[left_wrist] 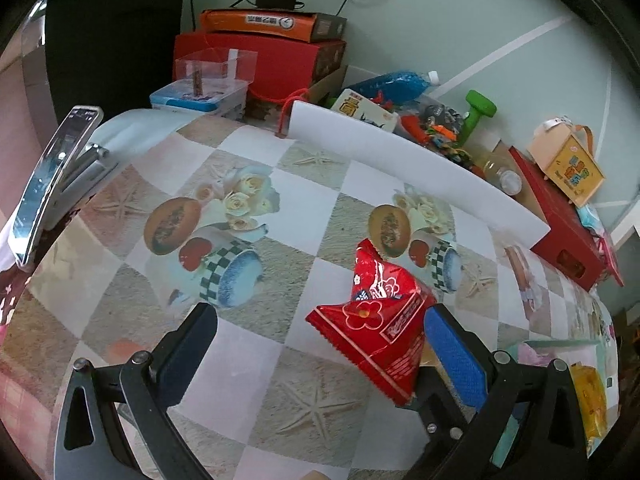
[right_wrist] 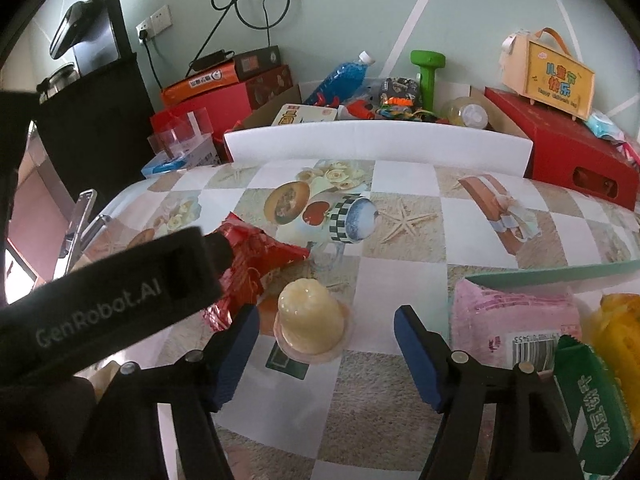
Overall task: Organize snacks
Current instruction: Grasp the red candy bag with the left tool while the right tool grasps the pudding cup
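Observation:
A red snack packet (left_wrist: 380,320) lies crumpled on the patterned tablecloth (left_wrist: 280,240). My left gripper (left_wrist: 320,314) stands wide open over it, and the packet sits close against the right-hand blue pad (left_wrist: 452,352), far from the other. In the right wrist view a pale yellow jelly cup (right_wrist: 310,320) stands upside down on the cloth. My right gripper (right_wrist: 327,312) is open around it, with a gap on each side. The left gripper's black housing (right_wrist: 120,292) crosses that view at the left and hides part of the red packet (right_wrist: 256,256).
A pink packet (right_wrist: 516,320), a green packet (right_wrist: 596,400) and a yellow one (right_wrist: 620,332) lie at the right by a teal edge (right_wrist: 552,276). A white foam board (right_wrist: 376,140) fences off boxes and clutter behind. A phone on a stand (left_wrist: 48,176) is at the left edge.

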`<action>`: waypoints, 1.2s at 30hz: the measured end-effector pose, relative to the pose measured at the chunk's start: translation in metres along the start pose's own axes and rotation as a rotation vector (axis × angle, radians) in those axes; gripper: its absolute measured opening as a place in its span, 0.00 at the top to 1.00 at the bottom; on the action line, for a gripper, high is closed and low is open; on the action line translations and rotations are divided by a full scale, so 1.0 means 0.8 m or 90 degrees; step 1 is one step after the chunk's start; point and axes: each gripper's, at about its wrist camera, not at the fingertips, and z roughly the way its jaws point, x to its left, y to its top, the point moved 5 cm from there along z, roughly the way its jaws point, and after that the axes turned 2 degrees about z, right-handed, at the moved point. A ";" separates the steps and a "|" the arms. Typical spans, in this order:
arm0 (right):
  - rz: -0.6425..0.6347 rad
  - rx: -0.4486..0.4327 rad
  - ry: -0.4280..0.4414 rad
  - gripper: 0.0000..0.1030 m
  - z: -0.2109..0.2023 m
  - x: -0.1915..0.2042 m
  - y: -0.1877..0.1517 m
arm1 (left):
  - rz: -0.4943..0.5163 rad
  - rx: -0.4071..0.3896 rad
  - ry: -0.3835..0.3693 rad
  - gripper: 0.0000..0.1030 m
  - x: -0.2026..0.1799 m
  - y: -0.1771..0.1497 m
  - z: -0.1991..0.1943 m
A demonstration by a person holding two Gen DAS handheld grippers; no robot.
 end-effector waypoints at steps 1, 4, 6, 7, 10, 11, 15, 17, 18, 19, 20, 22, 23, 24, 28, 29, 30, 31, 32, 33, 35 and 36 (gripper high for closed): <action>-0.002 0.000 -0.001 0.29 0.001 0.001 0.000 | 0.002 0.000 -0.002 0.00 -0.001 0.000 0.000; -0.004 0.001 0.000 0.29 0.001 0.001 -0.001 | 0.009 0.002 -0.008 0.00 -0.005 -0.001 0.003; -0.004 0.001 0.000 0.29 0.001 0.001 -0.001 | 0.011 0.001 -0.008 0.00 -0.005 0.000 0.003; -0.004 0.001 0.001 0.30 0.001 0.001 -0.001 | 0.010 0.001 -0.008 0.00 -0.006 0.000 0.003; 0.001 0.001 0.000 0.39 0.001 0.000 -0.001 | 0.009 0.000 -0.006 0.00 -0.005 -0.001 0.004; 0.003 0.002 0.003 0.44 0.002 -0.001 -0.001 | 0.007 0.002 -0.002 0.00 -0.003 -0.001 0.005; 0.010 0.004 0.007 0.47 0.002 -0.003 -0.001 | -0.006 -0.002 0.004 0.00 0.005 0.000 0.004; 0.009 0.004 0.009 0.48 0.002 -0.003 -0.001 | -0.010 -0.003 0.010 0.00 0.009 0.000 0.004; 0.009 0.004 0.009 0.48 0.002 -0.003 -0.001 | -0.013 -0.003 0.012 0.00 0.011 0.000 0.004; 0.009 0.004 0.009 0.49 0.002 -0.003 -0.001 | -0.017 -0.002 0.014 0.00 0.014 0.000 0.004; 0.009 0.004 0.009 0.49 0.002 -0.003 -0.001 | -0.020 -0.002 0.017 0.00 0.016 0.000 0.003; 0.009 0.004 0.009 0.50 0.002 -0.003 -0.001 | -0.024 -0.005 0.023 0.00 0.021 0.000 0.002; 0.009 0.005 0.009 0.50 0.003 -0.003 -0.001 | -0.023 -0.003 0.029 0.00 0.023 0.000 0.002; 0.009 0.005 0.008 0.50 0.003 -0.003 -0.002 | -0.022 -0.002 0.032 0.00 0.024 0.000 0.002; 0.009 0.005 0.009 0.50 0.003 -0.002 -0.002 | -0.004 -0.017 0.030 0.00 0.021 0.003 -0.005; 0.009 0.005 0.009 0.50 0.003 -0.002 -0.002 | 0.002 -0.020 0.026 0.00 0.018 0.005 -0.005; 0.009 0.005 0.009 0.50 0.003 -0.002 -0.002 | 0.009 -0.019 0.021 0.00 0.015 0.005 -0.004; 0.008 0.005 0.008 0.50 0.003 -0.003 -0.002 | 0.017 -0.018 0.019 0.00 0.012 0.006 -0.003; 0.008 0.005 0.008 0.50 0.003 -0.003 -0.002 | 0.021 -0.019 0.019 0.00 0.010 0.008 -0.002; 0.008 0.005 0.008 0.50 0.003 -0.003 -0.002 | 0.023 -0.021 0.021 0.00 0.010 0.009 -0.001; 0.009 0.005 0.010 0.50 0.003 -0.003 -0.002 | 0.021 -0.025 0.019 0.00 0.010 0.014 0.002; 0.009 0.005 0.010 0.50 0.003 -0.003 -0.002 | 0.019 -0.025 0.016 0.00 0.010 0.016 0.004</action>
